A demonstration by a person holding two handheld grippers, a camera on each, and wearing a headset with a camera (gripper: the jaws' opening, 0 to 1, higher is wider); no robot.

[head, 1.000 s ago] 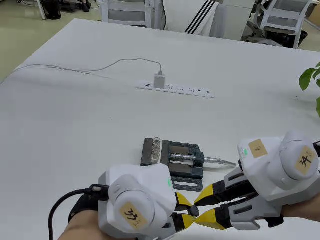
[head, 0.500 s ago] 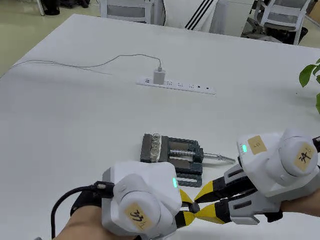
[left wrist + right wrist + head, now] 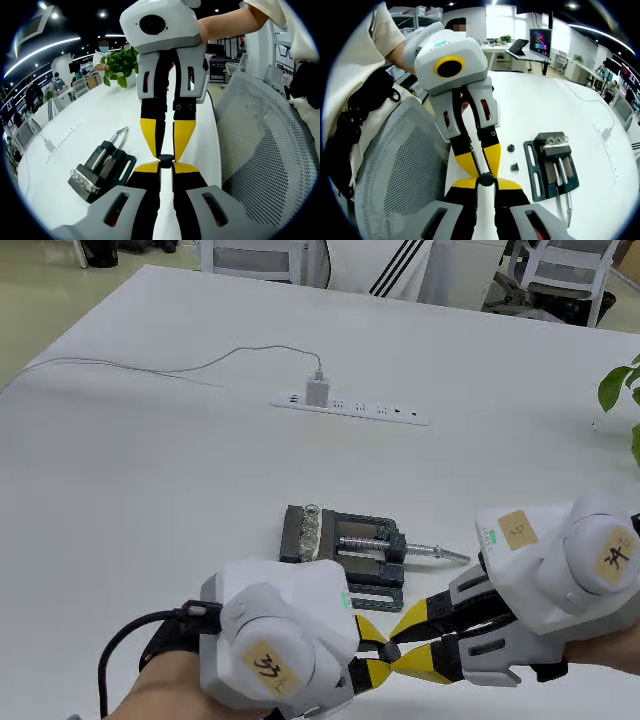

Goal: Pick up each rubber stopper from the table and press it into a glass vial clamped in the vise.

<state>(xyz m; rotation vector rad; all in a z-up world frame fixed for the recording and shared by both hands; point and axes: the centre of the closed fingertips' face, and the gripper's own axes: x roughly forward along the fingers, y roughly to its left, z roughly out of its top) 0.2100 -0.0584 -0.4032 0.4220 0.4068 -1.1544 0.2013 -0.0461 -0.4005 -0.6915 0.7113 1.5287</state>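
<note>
Both claws meet tip to tip above the table's near edge. Left claw [image 3: 371, 654] and right claw [image 3: 404, 649] are each pinched to a narrow gap, yellow tips closed on one black rubber stopper [image 3: 165, 159] from opposite sides. Which one bears the hold: cannot tell.

Vise [image 3: 347, 551] lies flat on the table [image 3: 150, 490], just beyond the claws, handle toward the right edge. A row of clear glass vials [image 3: 311, 529] is clamped at its left end.

In the right gripper view, two loose stoppers [image 3: 510, 147] [image 3: 515, 166] lie on the table between the vise and the near edge.

Power strip [image 3: 352, 411] with a white charger [image 3: 318, 393] sits well apart, toward the far edge.
</note>
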